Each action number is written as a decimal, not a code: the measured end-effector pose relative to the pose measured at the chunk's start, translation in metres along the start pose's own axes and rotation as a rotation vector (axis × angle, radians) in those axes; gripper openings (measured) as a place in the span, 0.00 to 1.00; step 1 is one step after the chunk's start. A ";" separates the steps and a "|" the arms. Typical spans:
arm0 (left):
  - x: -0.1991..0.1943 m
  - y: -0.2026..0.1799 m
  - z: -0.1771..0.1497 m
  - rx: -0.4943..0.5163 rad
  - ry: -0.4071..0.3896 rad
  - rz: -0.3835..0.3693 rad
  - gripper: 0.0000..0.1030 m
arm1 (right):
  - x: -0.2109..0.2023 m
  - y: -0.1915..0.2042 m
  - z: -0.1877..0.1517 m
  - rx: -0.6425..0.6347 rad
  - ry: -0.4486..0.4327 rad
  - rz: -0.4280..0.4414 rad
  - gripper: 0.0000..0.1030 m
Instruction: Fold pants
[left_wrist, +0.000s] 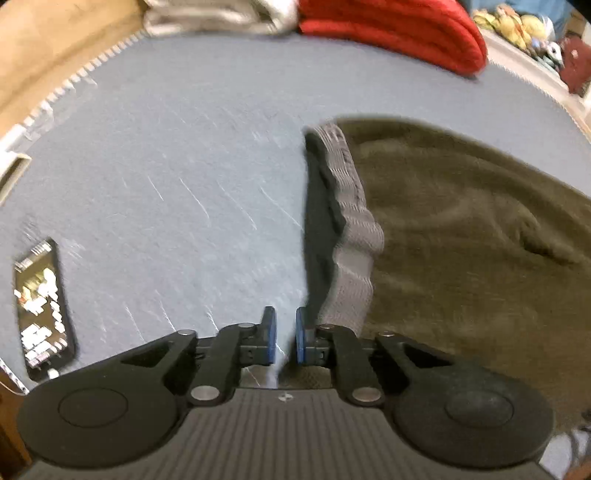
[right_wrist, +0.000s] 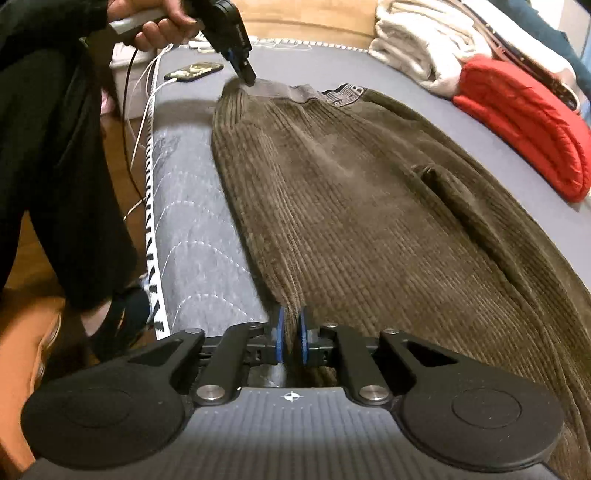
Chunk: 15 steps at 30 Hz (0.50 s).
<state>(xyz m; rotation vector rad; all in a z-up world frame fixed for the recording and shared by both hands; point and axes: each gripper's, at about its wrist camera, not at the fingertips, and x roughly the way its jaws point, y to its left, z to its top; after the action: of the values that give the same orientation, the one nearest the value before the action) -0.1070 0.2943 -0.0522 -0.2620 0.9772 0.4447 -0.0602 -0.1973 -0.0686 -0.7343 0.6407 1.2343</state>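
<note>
The right tongs (right_wrist: 290, 338) pinch the near edge of the brown pants (right_wrist: 351, 192), which lie flat on the blue bed (right_wrist: 192, 229). Farther off, the left tongs (right_wrist: 248, 75) pinch the gray waistband (right_wrist: 280, 90). A phone (left_wrist: 42, 310) lies beside.

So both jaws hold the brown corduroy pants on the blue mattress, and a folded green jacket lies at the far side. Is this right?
Not quite: the folded jacket is red, not green, as the right wrist view shows. The rest holds: the right gripper pinches the brown corduroy pants, the left gripper their grey waistband, on the blue mattress.
</note>
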 end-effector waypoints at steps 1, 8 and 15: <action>-0.008 0.002 0.003 -0.026 -0.055 -0.050 0.12 | -0.003 -0.003 0.002 0.018 -0.013 0.001 0.16; 0.011 -0.042 -0.005 0.137 0.031 -0.252 0.23 | -0.010 -0.042 0.008 0.260 -0.077 -0.056 0.51; 0.031 -0.050 -0.009 0.173 0.103 -0.229 0.29 | 0.012 -0.040 0.000 0.215 0.080 -0.094 0.52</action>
<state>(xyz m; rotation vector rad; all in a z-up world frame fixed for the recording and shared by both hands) -0.0748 0.2542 -0.0821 -0.2385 1.0663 0.1375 -0.0188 -0.1964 -0.0720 -0.6286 0.7825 1.0356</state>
